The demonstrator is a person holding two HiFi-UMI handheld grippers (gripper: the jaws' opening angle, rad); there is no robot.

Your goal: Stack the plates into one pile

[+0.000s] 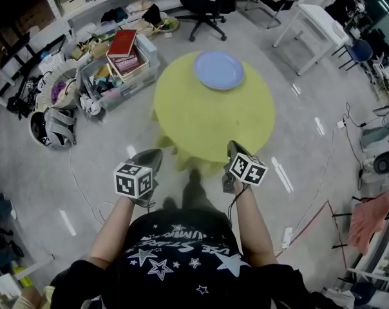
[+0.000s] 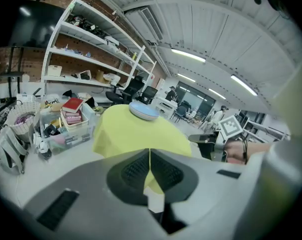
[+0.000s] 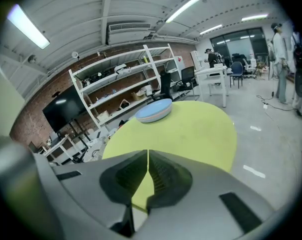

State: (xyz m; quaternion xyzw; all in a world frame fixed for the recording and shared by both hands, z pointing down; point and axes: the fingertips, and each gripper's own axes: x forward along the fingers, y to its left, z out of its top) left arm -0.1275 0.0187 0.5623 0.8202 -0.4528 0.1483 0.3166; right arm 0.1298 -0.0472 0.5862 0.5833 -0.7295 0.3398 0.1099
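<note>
**Both claws clenched and empty, well back from the plates**
The left claw (image 1: pixel 148 156) and right claw (image 1: pixel 236 149) hang shut by the near edge of the round yellow counter (image 1: pixel 201 124). The plates (image 1: pixel 218 69) sit piled near its far rim. Likely risks: a claw snags the loose cloth (image 1: pixel 172 150) and drags the pile, or a careless reach nudges it off that rim.

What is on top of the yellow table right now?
Only a pile of plates near the far edge of the table, a blue one on top. How many lie beneath it cannot be seen: the top plate covers them.
</note>
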